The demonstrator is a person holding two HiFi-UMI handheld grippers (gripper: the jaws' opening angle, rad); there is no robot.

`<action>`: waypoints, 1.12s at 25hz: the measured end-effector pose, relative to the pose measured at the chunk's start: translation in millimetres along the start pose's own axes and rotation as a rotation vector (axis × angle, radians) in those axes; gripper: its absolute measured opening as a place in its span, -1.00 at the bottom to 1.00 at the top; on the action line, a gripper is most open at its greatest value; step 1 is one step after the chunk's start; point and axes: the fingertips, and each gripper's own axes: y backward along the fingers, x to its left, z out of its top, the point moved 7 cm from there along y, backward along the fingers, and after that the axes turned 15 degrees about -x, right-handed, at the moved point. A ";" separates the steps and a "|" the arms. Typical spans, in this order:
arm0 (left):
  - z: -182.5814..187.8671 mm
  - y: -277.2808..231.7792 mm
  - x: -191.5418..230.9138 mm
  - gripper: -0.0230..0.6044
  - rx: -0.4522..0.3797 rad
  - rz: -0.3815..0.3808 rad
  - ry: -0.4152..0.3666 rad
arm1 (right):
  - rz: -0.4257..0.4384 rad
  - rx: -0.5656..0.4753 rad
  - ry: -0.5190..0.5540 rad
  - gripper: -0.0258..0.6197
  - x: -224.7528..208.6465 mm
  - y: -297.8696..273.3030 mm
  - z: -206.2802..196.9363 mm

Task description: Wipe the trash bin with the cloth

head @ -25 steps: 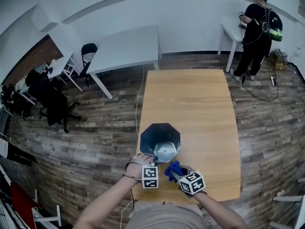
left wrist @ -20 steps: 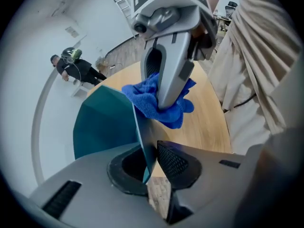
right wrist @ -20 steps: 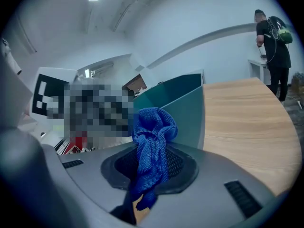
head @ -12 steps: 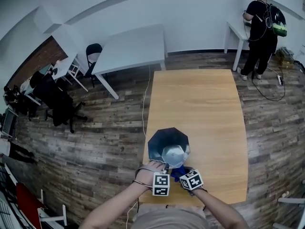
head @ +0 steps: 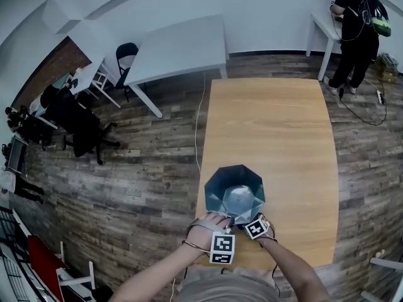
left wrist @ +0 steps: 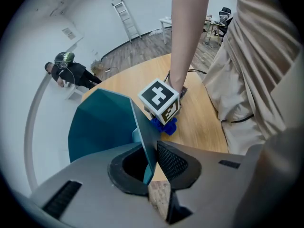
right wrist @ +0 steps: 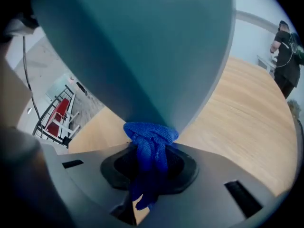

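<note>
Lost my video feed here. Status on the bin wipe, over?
Left claw just closed on trash bin rim. Right claw shut on blue cloth, cloth against bin's outer wall. Nothing in the way on table.

1. The trash bin (head: 221, 180) was a teal, faceted container with an eight-sided rim, narrowing toward a paler base. Its open mouth faced up. It stood on the wooden surface (head: 271, 124), near the edge closest to the person and toward that surface's left side. The left gripper (left wrist: 153, 161) pinched the bin's near wall at the rim, one jaw inside and one outside, having just been closing on it.
2. The cloth (right wrist: 149, 139) was bright blue with a woven texture, bunched into a wad. The right gripper (right wrist: 149, 165) clamped it, and its bulging end touched the bin's outer wall low down, just above the surface.
</note>
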 end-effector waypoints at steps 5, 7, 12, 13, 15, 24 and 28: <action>-1.4 -1.7 3.7 -0.73 -0.009 0.003 0.001 | -0.027 0.051 0.006 -0.68 -10.9 -24.9 -13.2; -2.0 -1.3 4.8 -0.73 -0.008 0.009 0.014 | -0.036 0.030 0.003 -0.68 -10.4 -24.2 -11.6; -5.8 3.8 -2.3 -0.71 -0.016 0.046 -0.048 | -0.013 0.004 -0.017 -0.68 -1.1 -3.8 -11.5; -7.3 7.1 -3.5 -0.63 -0.025 0.056 -0.079 | -0.002 -0.013 -0.024 -0.68 1.9 3.9 -8.3; -12.1 13.9 -3.7 -0.38 -0.035 0.066 -0.133 | 0.026 -0.059 -0.037 -0.68 7.2 22.5 1.4; -64.5 20.9 -4.8 -0.18 0.096 -0.025 -0.286 | 0.113 -0.253 -0.145 -0.68 15.3 125.8 35.8; -63.4 15.7 -3.9 -0.52 0.111 0.013 -0.273 | 0.119 -0.317 -0.139 -0.68 22.9 164.2 50.3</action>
